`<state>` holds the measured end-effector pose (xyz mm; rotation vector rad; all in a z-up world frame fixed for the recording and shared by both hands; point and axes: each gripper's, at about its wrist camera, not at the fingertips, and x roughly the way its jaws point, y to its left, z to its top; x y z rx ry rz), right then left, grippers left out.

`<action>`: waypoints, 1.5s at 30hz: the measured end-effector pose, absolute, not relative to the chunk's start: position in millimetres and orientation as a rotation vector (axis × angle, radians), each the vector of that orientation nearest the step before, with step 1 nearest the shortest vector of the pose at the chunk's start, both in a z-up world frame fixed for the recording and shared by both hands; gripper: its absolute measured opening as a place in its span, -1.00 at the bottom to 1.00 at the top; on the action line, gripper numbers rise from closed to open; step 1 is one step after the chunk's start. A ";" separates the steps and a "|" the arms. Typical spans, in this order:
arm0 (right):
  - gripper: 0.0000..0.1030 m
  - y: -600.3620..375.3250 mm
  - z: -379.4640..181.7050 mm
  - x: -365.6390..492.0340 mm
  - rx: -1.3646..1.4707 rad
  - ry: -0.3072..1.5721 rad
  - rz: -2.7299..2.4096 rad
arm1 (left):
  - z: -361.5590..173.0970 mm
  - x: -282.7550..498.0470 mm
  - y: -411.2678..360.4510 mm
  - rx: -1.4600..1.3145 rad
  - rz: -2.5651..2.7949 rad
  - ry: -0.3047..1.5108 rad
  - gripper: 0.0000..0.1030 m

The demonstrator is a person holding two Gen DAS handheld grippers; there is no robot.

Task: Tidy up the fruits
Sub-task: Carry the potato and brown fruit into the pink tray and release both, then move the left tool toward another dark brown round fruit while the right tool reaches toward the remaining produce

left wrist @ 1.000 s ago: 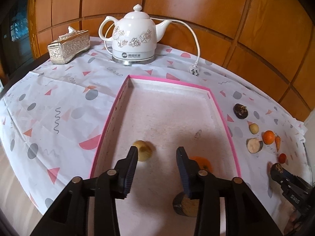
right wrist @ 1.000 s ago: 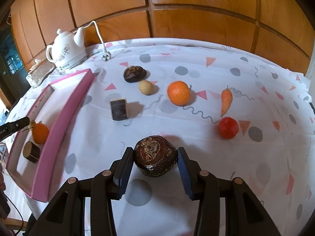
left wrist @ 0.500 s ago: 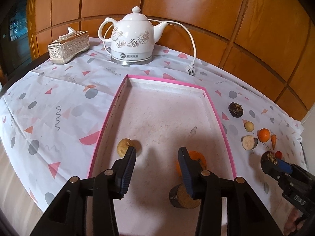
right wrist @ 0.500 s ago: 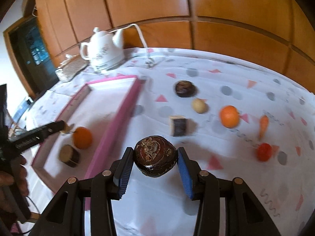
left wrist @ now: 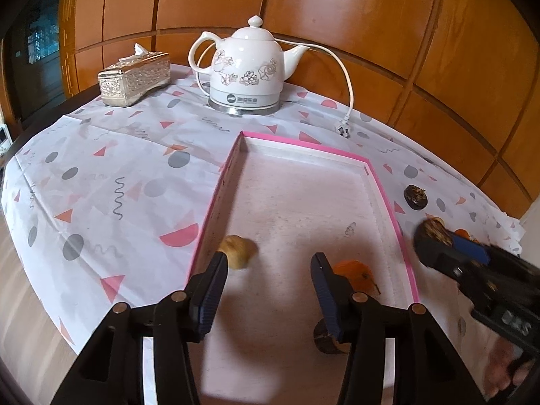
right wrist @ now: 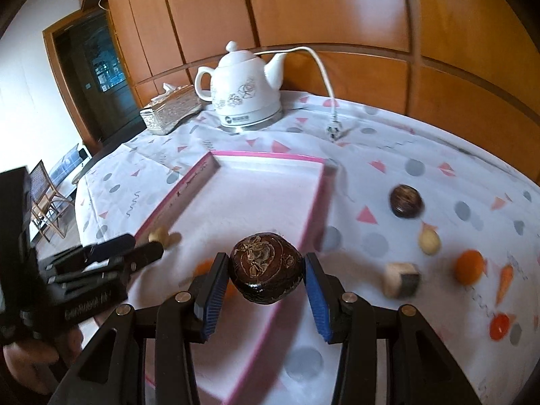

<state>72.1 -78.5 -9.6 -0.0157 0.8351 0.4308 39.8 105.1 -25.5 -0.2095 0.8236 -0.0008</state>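
The jaws of the right gripper [right wrist: 264, 289] were clenched on a dark brown, wrinkled round fruit [right wrist: 266, 267], exactly as in the two earlier frames, with both blue pads pressed against its sides. What had changed was its place: a second before, that fruit hung over the patterned tablecloth [right wrist: 422, 155] among the loose fruits; now it hung above the right-hand edge of the pink-rimmed tray [right wrist: 270, 156], clear of the tray floor. The fruit was squat and nearly round, its broad, creased face turned up and toward the camera, its wider span lying across from pad to pad; no clear long axis could be told.

The jaws of the left gripper [left wrist: 268, 281] had just been opening and stood released, with nothing between them. A small pale yellow fruit [left wrist: 239, 250] lay on the tray floor just beyond the left finger, blurred, near the left wall of the tray; a second earlier it had sat more toward the gap between the fingers. An orange fruit [left wrist: 354, 271] and a brown cut piece [left wrist: 325, 341] lay behind the right finger, partly hidden.

From the left wrist view the right gripper now stood at the tray's right rim, closer in than before.

On the surface to the right of the tray stayed another dark round fruit [right wrist: 406, 200], a pale round fruit [right wrist: 429, 241], a cut chunk [right wrist: 401, 279], an orange [right wrist: 469, 267], a small carrot [right wrist: 505, 280] and a red fruit [right wrist: 499, 326].
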 end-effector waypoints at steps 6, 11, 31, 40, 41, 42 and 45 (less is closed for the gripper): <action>-0.12 -54.0 -21.1 94.0 -0.034 0.877 0.453 | -27.2 38.1 109.4 -0.212 0.006 0.826 0.01; -0.11 -46.6 -31.8 103.5 -0.033 0.910 0.429 | -27.3 37.3 107.6 -0.208 0.001 0.824 0.01; -0.11 -70.9 -19.4 76.4 0.011 0.847 0.339 | -18.7 29.9 88.6 -0.173 -0.035 0.810 0.01; -0.11 -92.5 -13.3 61.3 0.031 0.815 0.272 | -15.8 27.6 72.9 -0.142 -0.073 0.814 0.01; -0.11 -95.3 -13.1 60.3 0.033 0.814 0.264 | -15.4 27.6 70.2 -0.137 -0.080 0.814 0.01; -0.11 -98.4 -13.2 59.0 0.035 0.812 0.254 | -14.9 28.1 67.6 -0.131 -0.086 0.814 0.01; -0.11 -110.3 -14.2 55.1 0.053 0.809 0.223 | -11.4 29.3 58.9 -0.114 -0.111 0.808 0.01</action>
